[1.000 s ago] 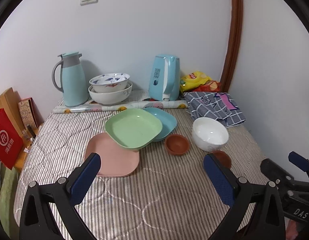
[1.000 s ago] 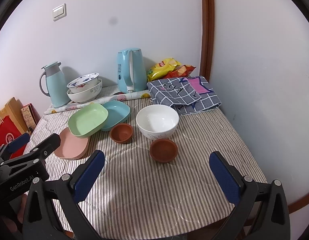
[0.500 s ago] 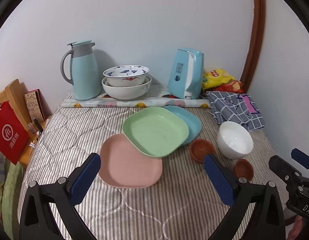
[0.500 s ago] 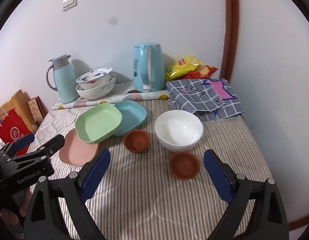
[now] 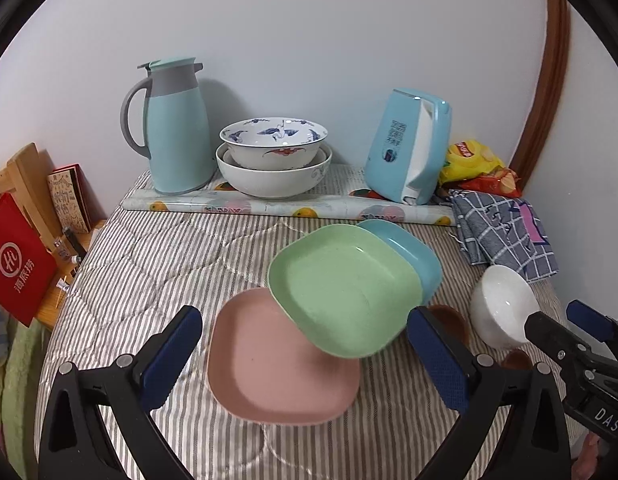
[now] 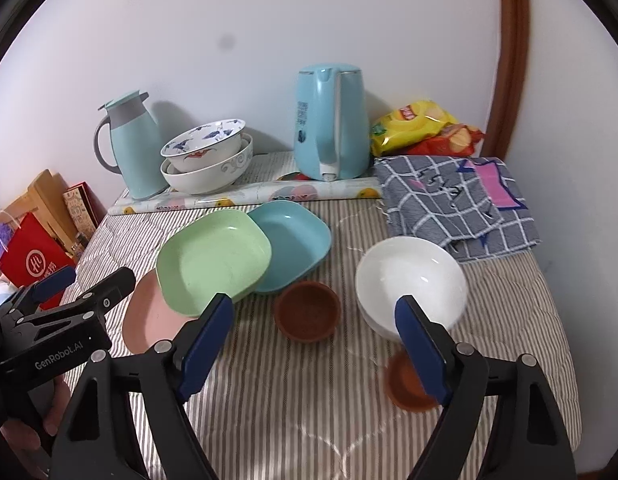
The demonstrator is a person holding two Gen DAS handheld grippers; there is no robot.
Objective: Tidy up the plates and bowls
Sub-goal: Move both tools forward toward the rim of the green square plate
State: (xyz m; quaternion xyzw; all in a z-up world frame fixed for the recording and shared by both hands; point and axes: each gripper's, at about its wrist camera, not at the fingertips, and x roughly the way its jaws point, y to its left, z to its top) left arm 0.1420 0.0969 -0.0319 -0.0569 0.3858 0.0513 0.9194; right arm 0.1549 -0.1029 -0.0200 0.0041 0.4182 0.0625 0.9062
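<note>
Both grippers have come in closer to the dishes than they were a second ago, and nothing on the striped counter [image 6: 309,408] has been moved yet. That looks like the start of a first pick-up.

The left gripper [image 5: 305,354] hangs with its jaws wide open and empty, on either side of the pink plate [image 5: 277,364]. The green plate [image 5: 345,288] lies partly on top of the pink one, and partly on the blue plate [image 5: 413,252] farther back to the right.

The right gripper [image 6: 315,342] is also wide open and holds nothing. The near brown bowl [image 6: 307,312] sits between its jaws. The white bowl [image 6: 411,280] is just to the right.

A second brown bowl [image 6: 409,388] is half hidden behind the right jaw and looks blurry. Most of the pink plate is covered in the right view. Two big bowls [image 5: 273,160] are already stacked at the far wall.
</note>
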